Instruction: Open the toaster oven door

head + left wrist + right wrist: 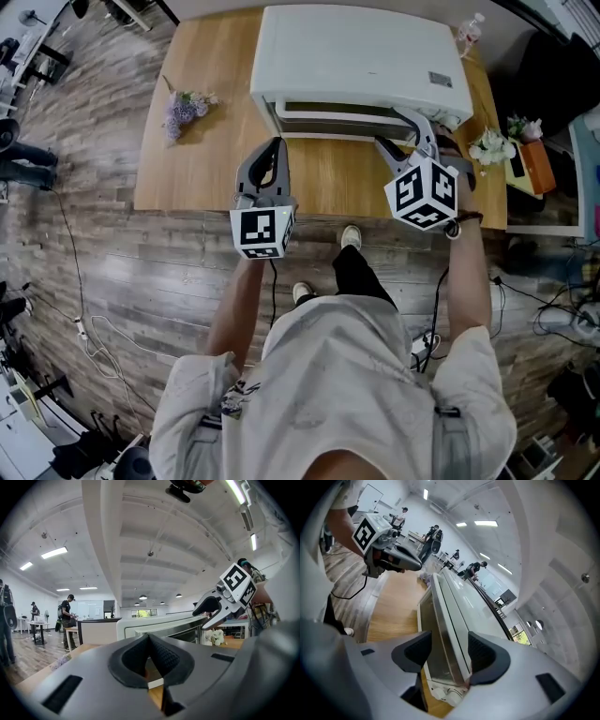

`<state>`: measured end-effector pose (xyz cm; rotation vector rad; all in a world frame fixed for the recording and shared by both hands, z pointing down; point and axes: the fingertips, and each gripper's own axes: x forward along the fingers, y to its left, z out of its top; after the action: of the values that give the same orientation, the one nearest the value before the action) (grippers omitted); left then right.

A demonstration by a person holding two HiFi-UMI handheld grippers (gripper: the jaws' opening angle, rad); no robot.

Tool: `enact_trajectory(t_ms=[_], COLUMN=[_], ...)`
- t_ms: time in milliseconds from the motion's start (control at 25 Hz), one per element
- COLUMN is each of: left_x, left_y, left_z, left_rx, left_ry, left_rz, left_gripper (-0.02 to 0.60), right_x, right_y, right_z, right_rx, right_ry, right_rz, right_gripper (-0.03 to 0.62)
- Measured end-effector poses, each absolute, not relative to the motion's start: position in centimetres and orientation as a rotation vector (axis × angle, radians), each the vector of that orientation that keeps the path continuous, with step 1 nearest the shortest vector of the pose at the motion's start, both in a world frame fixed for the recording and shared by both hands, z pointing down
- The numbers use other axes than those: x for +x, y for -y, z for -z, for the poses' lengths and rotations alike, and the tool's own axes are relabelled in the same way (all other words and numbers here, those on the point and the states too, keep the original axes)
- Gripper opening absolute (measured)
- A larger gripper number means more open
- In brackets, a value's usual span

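Reaching for the door: the right hand-held gripper, jaws apart, straddles the top edge of the closed door of the toaster oven, which stands at 12 o'clock on the bench. At its 9 o'clock, the left hand-held gripper hovers, jaws together and empty. The next move is likely to pinch the edge and swing the door down.

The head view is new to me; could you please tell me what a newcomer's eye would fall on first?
A big white toaster oven dominates the far edge of the wooden table. The right hand-held gripper sits at its front, jaws apart with the top edge of the door between them, while the left hand-held gripper, jaws together, hangs over the table's near edge. A lavender sprig lies at the table's left.
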<state>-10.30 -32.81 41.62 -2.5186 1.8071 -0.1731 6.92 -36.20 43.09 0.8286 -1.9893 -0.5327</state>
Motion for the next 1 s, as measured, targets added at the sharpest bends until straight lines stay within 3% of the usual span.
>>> enact_trajectory(t_ms=[560,1000], left_x=[-10.8,-10.6], left_y=[32.4,32.2], left_z=[-41.9,-41.8], left_rx=[-2.520,-2.531], left_ry=[-1.829,-1.830], left_rz=[0.154,0.140], left_gripper=[0.014,0.014], right_x=[7.0,7.1], right_y=[37.6,37.7], right_z=[-44.9,-44.8], right_rx=[0.642,0.674], right_ry=[1.793,1.760], right_rz=[0.583,0.613], right_gripper=[0.129,0.123])
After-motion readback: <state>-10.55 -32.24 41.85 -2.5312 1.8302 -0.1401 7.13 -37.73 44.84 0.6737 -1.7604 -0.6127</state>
